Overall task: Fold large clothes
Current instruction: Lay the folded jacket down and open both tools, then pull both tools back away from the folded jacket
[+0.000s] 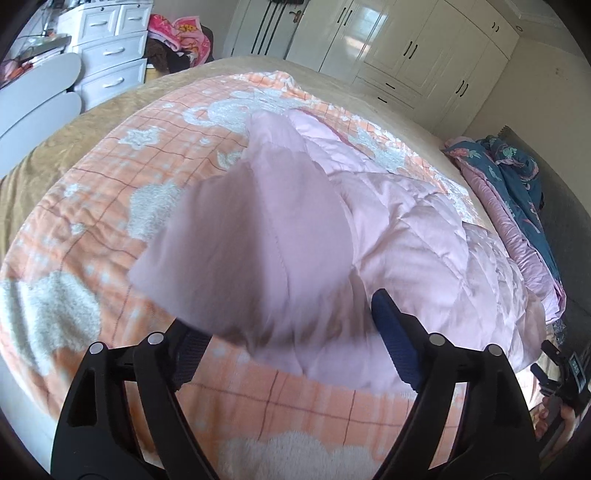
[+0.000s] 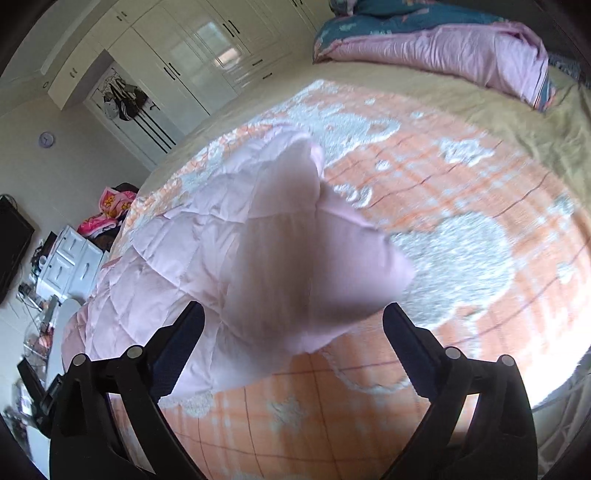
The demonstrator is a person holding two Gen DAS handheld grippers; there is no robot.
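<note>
A big pink quilted coat (image 1: pixel 388 236) lies on a bed, on top of an orange blanket (image 1: pixel 92 206) with white fluffy shapes and thin checked lines. Under the blanket there is a tan bed sheet (image 1: pixel 44 155).

The left gripper (image 1: pixel 291 332) has its two black arms spread wide apart. A corner of the pink coat hangs blurry between them. The blue pads (image 1: pixel 395 339) are not pressing on the cloth, so the left tongs are open.

The right gripper (image 2: pixel 295 325) is spread wide too. Another blurry pink flap of the coat (image 2: pixel 280 251) sits between its two arms. The pads do not squeeze it, so the right tongs are open as well.

In the left wrist view, the coat stretches away from the tongs to the right side of the bed. In the right wrist view, it stretches away to the left.

At the far end of the bed lies a bunched-up quilt (image 2: pixel 443 44), blue with flowers on one side and pink on the other. White wardrobe doors (image 1: pixel 406 40) stand along the wall. A white chest of drawers (image 1: pixel 107 48) stands in the corner, with a bright pink towel (image 1: pixel 177 33) heaped beside it.
</note>
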